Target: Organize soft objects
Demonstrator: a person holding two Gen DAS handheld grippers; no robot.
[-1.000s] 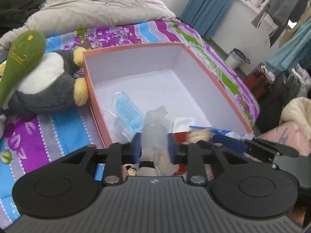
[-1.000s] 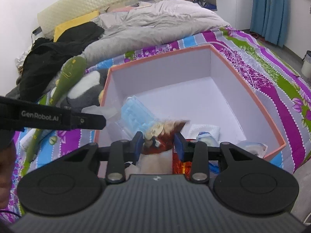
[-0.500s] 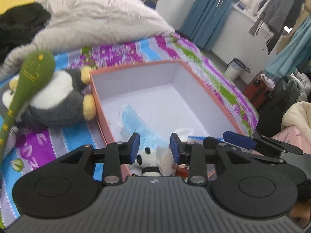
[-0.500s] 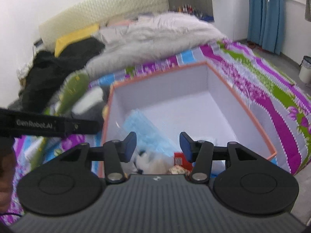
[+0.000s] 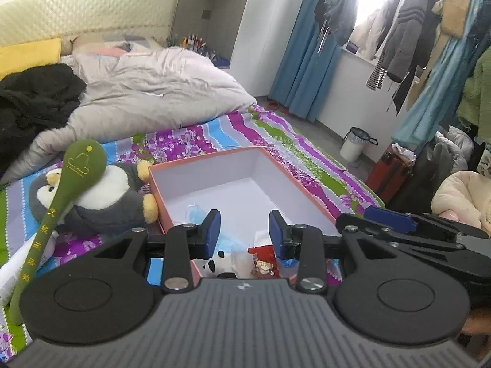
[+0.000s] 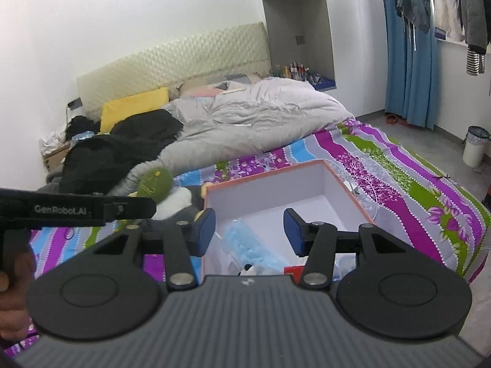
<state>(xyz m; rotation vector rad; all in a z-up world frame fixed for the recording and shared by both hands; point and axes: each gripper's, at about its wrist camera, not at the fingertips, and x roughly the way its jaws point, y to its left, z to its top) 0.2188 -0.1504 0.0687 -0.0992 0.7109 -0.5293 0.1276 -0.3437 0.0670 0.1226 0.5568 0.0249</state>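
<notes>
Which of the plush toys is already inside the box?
The small panda plush, at the near end of the box. The penguin plush and green plush lie outside on the bedspread.

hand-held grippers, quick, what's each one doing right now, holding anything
Left hand-held gripper: open, holding nothing, above the box.
Right hand-held gripper: open, empty; its jaws have just been opening.

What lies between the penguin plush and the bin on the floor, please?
The open box on the striped bedspread lies between the penguin and the bin, clearest in the left wrist view.
</notes>
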